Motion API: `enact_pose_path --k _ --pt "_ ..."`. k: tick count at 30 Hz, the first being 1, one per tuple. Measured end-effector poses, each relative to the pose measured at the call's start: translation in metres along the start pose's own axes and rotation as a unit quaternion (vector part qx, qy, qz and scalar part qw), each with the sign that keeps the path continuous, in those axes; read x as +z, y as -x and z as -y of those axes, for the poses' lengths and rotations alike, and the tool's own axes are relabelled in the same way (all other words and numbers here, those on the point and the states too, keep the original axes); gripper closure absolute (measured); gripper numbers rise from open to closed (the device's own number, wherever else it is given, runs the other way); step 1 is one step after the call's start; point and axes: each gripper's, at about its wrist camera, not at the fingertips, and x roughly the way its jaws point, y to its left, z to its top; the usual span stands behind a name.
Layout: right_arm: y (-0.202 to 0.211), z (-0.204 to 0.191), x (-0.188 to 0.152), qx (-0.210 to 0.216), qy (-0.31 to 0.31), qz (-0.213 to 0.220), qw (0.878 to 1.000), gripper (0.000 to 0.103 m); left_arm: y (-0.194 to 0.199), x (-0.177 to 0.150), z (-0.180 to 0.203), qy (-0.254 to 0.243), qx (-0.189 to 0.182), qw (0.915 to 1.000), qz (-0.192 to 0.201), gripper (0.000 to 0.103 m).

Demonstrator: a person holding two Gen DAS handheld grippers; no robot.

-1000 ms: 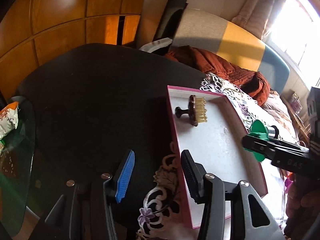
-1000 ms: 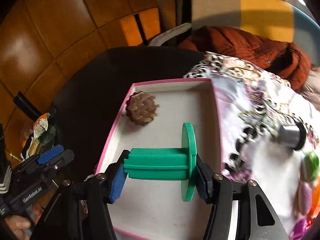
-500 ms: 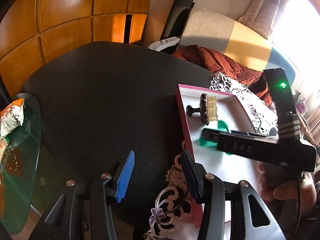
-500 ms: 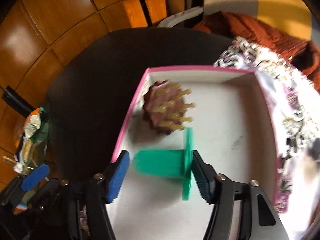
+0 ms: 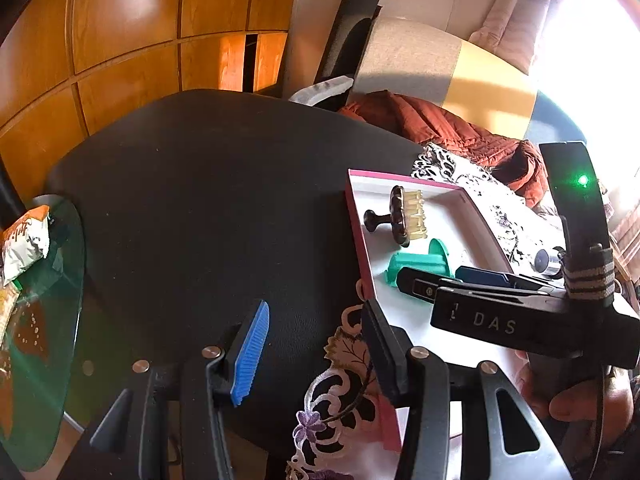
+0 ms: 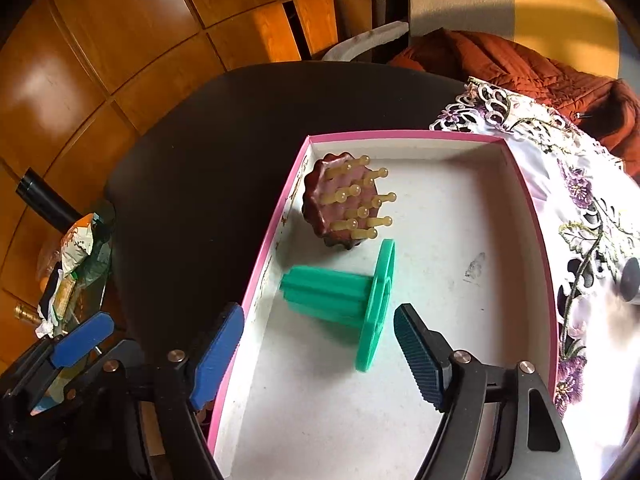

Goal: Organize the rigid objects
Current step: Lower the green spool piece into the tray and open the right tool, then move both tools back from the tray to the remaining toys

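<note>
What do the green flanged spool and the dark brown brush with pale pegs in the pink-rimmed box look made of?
Green flanged spool: apparently matte moulded plastic, uniform colour, crisp ribs. Dark brown brush: glossy back, plastic or lacquered wood, unclear; its pale pegs look rubbery and translucent.

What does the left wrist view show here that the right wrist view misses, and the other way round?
Only the left wrist view shows the right tool's black body from outside, with the hand that holds it, and the brush's dark knob handle. Only the right wrist view shows the brush's bristles end-on and the right tool, whose jaws have just been opening, clear of the green spool. Both show the pink-rimmed box, the brush and spool lying inside it, the floral cloth and the snack bag.
</note>
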Motion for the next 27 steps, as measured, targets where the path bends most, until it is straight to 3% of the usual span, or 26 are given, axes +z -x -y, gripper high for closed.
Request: enact_pose_path --k 13,27 --pt "0.032 0.002 -0.016 -0.041 0.009 0.049 0.998 0.009 0.008 -0.003 0.016 -0.028 0.002 0.9995 0.011 0.054" --pt "0.075 0.021 -0.031 -0.104 0.013 0.111 0.988 0.0 0.015 -0.009 0.045 -0.075 -0.005 0.9971 0.013 0.054"
